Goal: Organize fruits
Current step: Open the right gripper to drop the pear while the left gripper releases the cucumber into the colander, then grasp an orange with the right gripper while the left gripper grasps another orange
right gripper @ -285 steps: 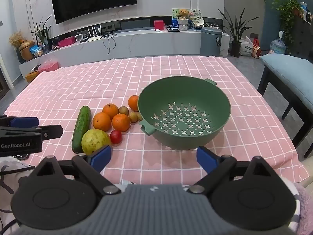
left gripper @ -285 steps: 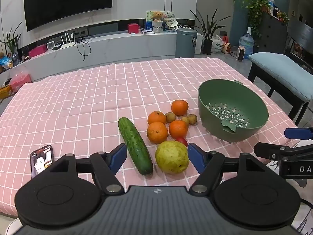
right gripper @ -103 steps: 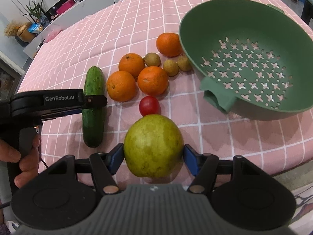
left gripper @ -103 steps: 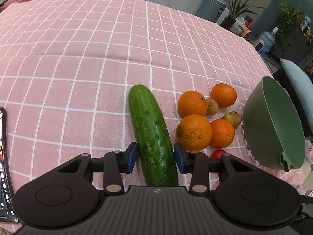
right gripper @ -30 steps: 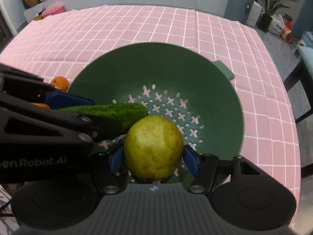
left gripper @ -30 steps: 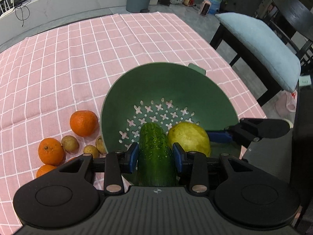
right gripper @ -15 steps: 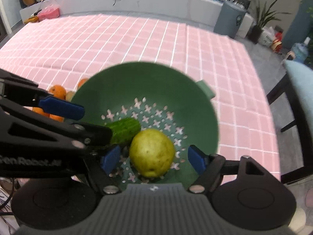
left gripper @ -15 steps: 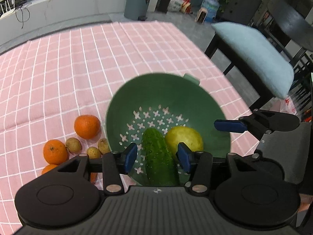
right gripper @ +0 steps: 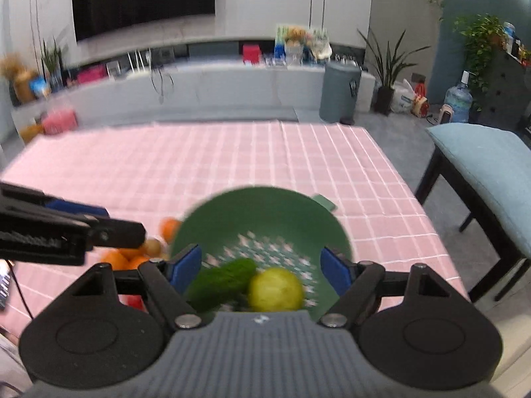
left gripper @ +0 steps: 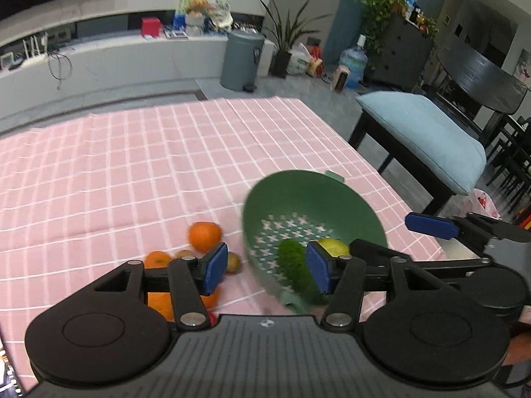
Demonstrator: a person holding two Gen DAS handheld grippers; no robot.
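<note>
The green colander [left gripper: 298, 199] [right gripper: 265, 212] stands on the pink checked cloth. Inside it lie the cucumber [left gripper: 295, 270] [right gripper: 225, 282] and the yellow-green pear [left gripper: 333, 245] [right gripper: 275, 288], side by side. My left gripper [left gripper: 267, 270] is open and empty, raised above the colander's left rim. My right gripper [right gripper: 260, 267] is open and empty, raised over the colander. Oranges [left gripper: 204, 236] [right gripper: 167, 227] and small brown fruits [left gripper: 233, 261] [right gripper: 152, 246] lie on the cloth left of the colander. A red fruit [right gripper: 134, 300] is partly hidden behind my right gripper's body.
The table's right edge [left gripper: 365, 162] runs close to the colander; a bench with a blue cushion [left gripper: 421, 132] stands beyond it. My right gripper's fingers show at the right of the left wrist view [left gripper: 431, 227]. A phone [right gripper: 4, 285] lies at the far left.
Both grippers opened wider and drew back and up from the colander. The cucumber and the pear stay inside it.
</note>
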